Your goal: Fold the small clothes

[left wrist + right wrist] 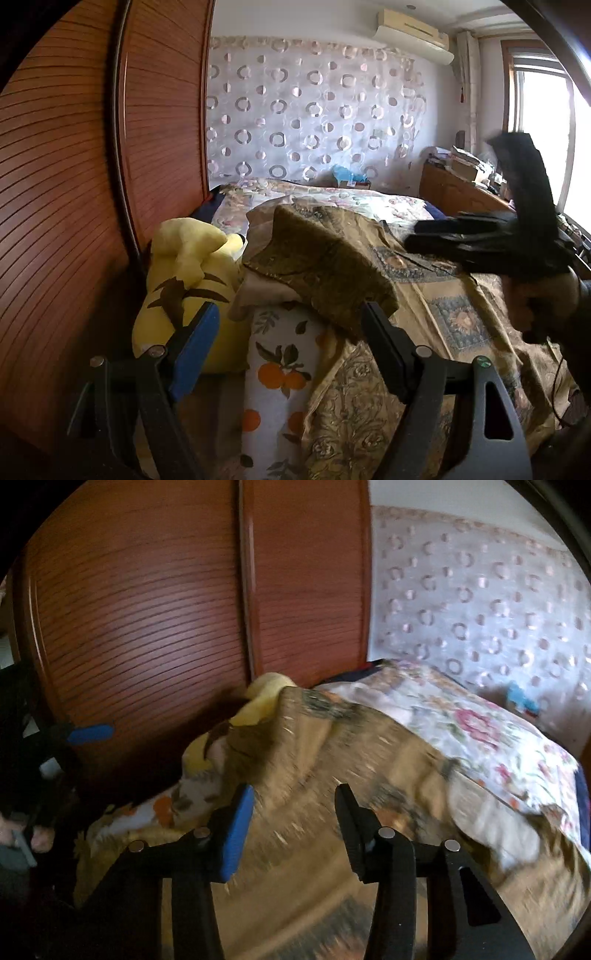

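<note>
An olive-brown patterned cloth [325, 266] lies humped over a beige piece on the bed, also blurred in the right wrist view [332, 746]. My left gripper [290, 317] is open just short of its near edge, nothing between the fingers. The blue pad [90, 733] of this gripper shows at the far left of the right wrist view. My right gripper [293, 805] hovers over the cloth with jaws apart and empty. From the left wrist view the right gripper [412, 236] is a dark shape above the bed at the right, held by a hand [543, 299].
A yellow plush toy [184, 273] and an orange-print pillow [277, 369] sit against the wooden wardrobe doors [74, 184] on the left. A gold bedspread [461, 314] and floral quilt [480, 731] cover the bed. A cluttered wooden cabinet [458, 188] stands by the window.
</note>
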Motion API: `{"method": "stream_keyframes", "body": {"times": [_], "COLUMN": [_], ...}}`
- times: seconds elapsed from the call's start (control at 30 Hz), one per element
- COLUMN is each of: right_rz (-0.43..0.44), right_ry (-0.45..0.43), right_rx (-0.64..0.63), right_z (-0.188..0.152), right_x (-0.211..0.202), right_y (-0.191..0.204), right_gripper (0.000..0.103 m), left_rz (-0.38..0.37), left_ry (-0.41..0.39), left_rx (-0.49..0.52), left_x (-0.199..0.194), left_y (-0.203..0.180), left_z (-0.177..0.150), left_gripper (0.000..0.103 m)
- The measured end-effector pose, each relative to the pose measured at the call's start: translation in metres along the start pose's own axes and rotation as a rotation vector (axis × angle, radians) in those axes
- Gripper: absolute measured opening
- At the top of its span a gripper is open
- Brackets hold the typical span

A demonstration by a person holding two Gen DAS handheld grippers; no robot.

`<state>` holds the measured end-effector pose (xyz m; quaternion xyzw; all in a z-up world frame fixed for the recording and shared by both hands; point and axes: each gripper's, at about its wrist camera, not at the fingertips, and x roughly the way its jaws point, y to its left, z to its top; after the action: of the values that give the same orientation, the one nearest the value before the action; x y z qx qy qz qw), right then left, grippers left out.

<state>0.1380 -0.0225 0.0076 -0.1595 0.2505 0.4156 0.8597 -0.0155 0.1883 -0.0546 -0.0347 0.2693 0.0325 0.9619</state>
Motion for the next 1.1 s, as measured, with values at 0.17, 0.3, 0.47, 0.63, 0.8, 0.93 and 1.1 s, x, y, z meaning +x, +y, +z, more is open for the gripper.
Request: {"method": "stream_keyframes", "body": {"times": [0.17, 0.3, 0.47, 0.63, 0.8, 0.93, 1.1], "right_rz": [0.003, -0.006, 0.026, -0.014, -0.122, -0.147, -0.049], "right_ry": [0.068, 0.118, 0.121, 0.112, 0.171, 0.148, 0.089], "right_rx": [-0.015, -0.01, 0.007, 0.049, 0.098, 0.131, 0.117], "right_z": [0.021, 0.027, 0.026, 0.01, -0.014, -0.014, -0.002], "right_x": [0.061, 0.099, 0.105, 0.095, 0.095, 0.087, 0.081], "right_y": [0.003, 0.002, -0.004, -0.025, -0.047, -0.053, -0.03], "right_gripper": [0.036, 0.026, 0.009, 0.009, 0.009, 0.018, 0.055], "left_rz": [-0.002, -0.012, -0.018, -0.024, -0.028, -0.029, -0.031], "left_ry": [0.013, 0.027, 0.029, 0.03, 0.036, 0.036, 0.037], "left_rx": [0.003, 0.007, 0.006, 0.01, 0.017, 0.021, 0.022], "left_x": [0.002, 0.004, 0.005, 0.008, 0.01, 0.01, 0.009], "left_y": [0.0, -0.001, -0.003, -0.006, -0.01, -0.011, -0.011], "left_z": [-0.005, -0.009, -0.01, -0.008, -0.008, -0.007, -0.005], "left_gripper": [0.079, 0.079, 0.079, 0.079, 0.079, 0.079, 0.079]}}
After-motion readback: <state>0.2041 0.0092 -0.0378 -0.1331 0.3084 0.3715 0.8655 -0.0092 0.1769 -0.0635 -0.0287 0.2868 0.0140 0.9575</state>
